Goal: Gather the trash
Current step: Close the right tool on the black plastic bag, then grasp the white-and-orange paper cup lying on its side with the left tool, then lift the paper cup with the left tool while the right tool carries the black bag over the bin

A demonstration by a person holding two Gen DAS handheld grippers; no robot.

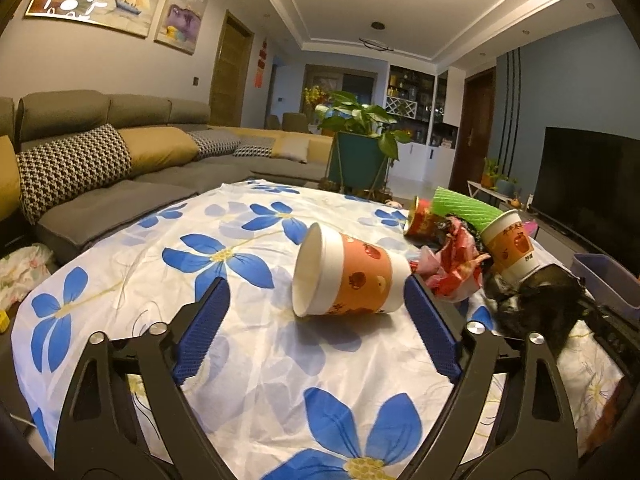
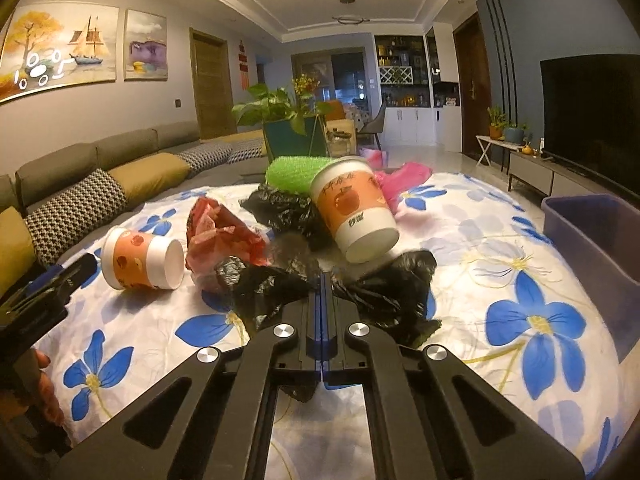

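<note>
An orange-and-white paper cup [image 1: 344,280] lies on its side on the flowered tablecloth [image 1: 280,380], mouth to the left. My left gripper [image 1: 316,282] is open and straddles it: the right pad [image 1: 428,320] is close to the cup's base, the left pad [image 1: 208,316] stands clear of the rim. My right gripper [image 2: 325,278] is shut on a crumpled black plastic bag [image 2: 384,296], which bulges out on both sides of the jaws. The same cup [image 2: 140,260] shows at the left in the right wrist view. A second paper cup [image 2: 352,208] leans tilted on the pile behind.
Behind lie a red wrapper [image 2: 224,232], another black bag [image 2: 284,208], a green mesh roll [image 2: 296,172], a pink bag [image 2: 404,180] and a red-gold cup [image 1: 422,220]. A bluish bin [image 2: 592,248] stands at the table's right edge. A sofa [image 1: 120,184] runs along the left.
</note>
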